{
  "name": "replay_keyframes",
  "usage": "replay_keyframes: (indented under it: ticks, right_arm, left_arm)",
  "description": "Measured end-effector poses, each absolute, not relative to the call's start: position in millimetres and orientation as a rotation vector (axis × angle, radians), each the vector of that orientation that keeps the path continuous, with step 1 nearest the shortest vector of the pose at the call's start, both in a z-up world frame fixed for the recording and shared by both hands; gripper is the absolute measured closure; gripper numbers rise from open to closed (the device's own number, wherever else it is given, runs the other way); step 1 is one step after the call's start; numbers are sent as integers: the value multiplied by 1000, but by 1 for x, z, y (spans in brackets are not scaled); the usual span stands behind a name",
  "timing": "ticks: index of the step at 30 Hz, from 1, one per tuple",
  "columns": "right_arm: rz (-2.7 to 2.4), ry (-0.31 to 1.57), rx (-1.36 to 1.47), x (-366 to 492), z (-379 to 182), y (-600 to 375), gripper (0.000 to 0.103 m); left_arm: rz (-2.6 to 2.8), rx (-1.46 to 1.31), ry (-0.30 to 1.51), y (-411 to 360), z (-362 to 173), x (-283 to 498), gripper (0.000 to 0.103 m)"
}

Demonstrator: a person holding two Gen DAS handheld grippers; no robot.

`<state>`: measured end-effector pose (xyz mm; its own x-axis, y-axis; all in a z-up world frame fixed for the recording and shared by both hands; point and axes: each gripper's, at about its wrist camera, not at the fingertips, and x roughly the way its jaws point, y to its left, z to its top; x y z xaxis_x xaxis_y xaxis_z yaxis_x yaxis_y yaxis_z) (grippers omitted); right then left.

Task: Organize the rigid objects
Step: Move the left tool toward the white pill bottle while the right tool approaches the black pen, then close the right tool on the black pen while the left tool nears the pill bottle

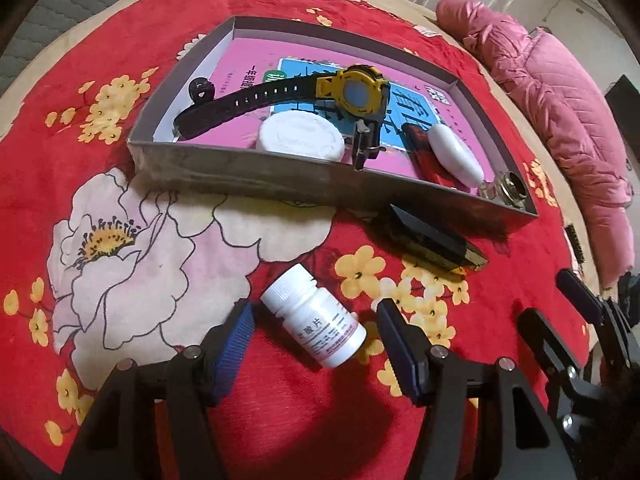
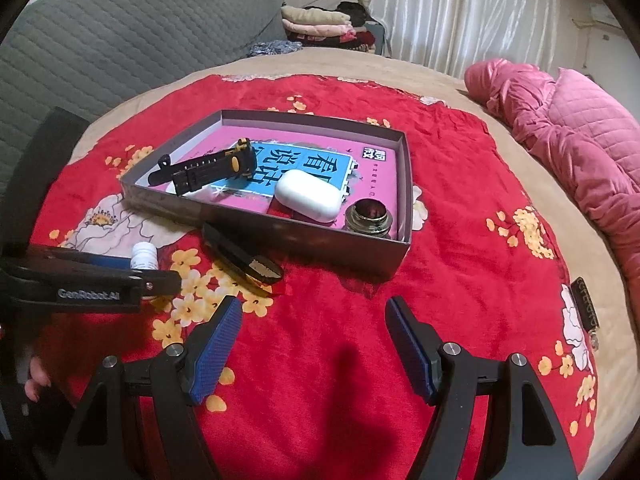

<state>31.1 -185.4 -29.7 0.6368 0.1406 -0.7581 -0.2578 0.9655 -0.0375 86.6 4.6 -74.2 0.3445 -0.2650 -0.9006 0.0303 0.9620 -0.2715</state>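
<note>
A white pill bottle [image 1: 314, 320] lies on its side on the red flowered blanket [image 1: 120, 160]. My left gripper [image 1: 313, 313] is open around it, one blue pad on each side, neither pressing on it. A black case with a gold end [image 1: 432, 240] lies just outside the grey box [image 1: 240, 168]. In the box are a yellow and black watch [image 1: 360, 88], a white round disc [image 1: 302, 136], a white oval case [image 1: 456, 152] and a small metal jar [image 1: 510, 188], all on a pink book. My right gripper [image 2: 314, 308] hangs open over bare blanket, nothing between its fingers.
A pink quilted jacket [image 2: 560, 128] lies along the bed's right side. A grey quilted backrest [image 2: 120, 40] rises at the back left. A small dark item [image 2: 586, 304] sits near the blanket's right edge. A person's fingers [image 2: 36, 380] show at the lower left.
</note>
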Motion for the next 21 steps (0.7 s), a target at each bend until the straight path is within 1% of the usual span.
replay_keyframes:
  ticks: [15, 18, 21]
  right_arm:
    - [243, 844, -150, 38, -28, -177, 28]
    - [266, 834, -187, 42, -28, -167, 28]
    - [295, 845, -255, 53, -34, -157, 28]
  left_arm:
    - [-176, -17, 1215, 18, -70, 84, 40]
    - [-199, 68, 1216, 12, -72, 85, 40]
    - [-215, 50, 1220, 15, -71, 85, 40]
